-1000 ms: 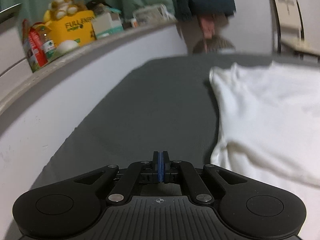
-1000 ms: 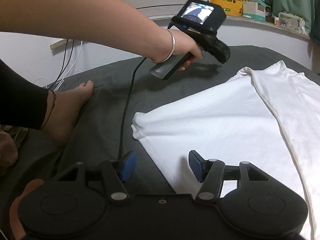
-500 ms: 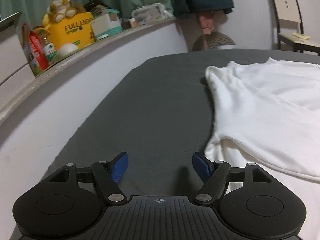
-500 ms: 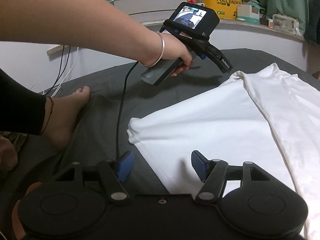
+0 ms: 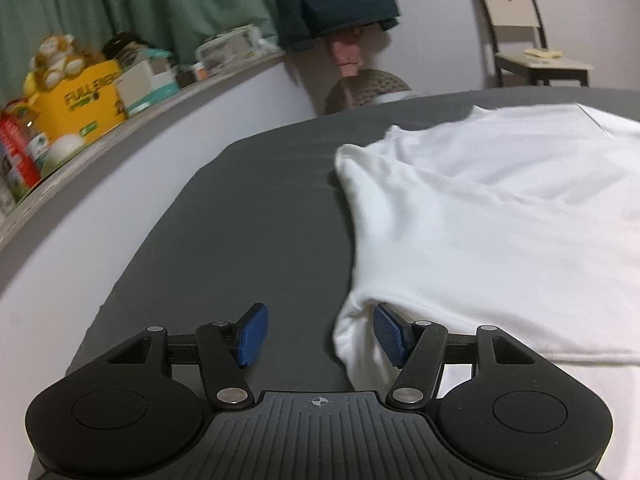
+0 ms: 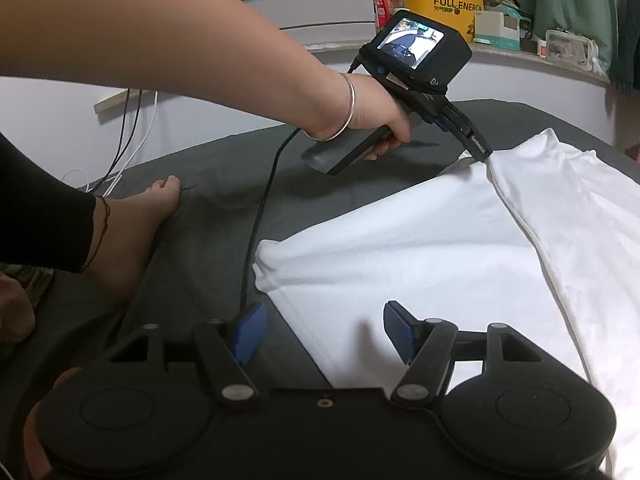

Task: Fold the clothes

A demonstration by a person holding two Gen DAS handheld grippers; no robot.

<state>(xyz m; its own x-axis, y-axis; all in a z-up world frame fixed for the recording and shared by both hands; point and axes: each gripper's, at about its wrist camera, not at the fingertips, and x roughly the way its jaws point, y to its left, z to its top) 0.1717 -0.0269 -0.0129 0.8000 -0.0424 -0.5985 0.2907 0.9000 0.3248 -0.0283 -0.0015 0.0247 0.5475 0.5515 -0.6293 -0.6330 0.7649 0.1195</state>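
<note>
A white shirt (image 5: pixel 480 208) lies spread on the dark grey bed sheet (image 5: pixel 256 216). My left gripper (image 5: pixel 318 336) is open, low over the sheet, with a fold of the shirt's edge between its blue pads. It also shows in the right wrist view (image 6: pixel 476 148), its tips at the shirt's far corner. My right gripper (image 6: pixel 324 332) is open just above the shirt's (image 6: pixel 420 248) near hem, straddling its edge.
A ledge (image 5: pixel 132 116) along the bed holds a yellow box (image 6: pixel 444 8), cartons and a plush toy. A chair (image 5: pixel 528 40) stands at the far wall. The person's bare foot (image 6: pixel 132 232) and a black cable (image 6: pixel 260 224) lie on the sheet at left.
My left gripper went from shut to open, then moved right and down to the shirt's edge. My right gripper stayed open and nearly still.
</note>
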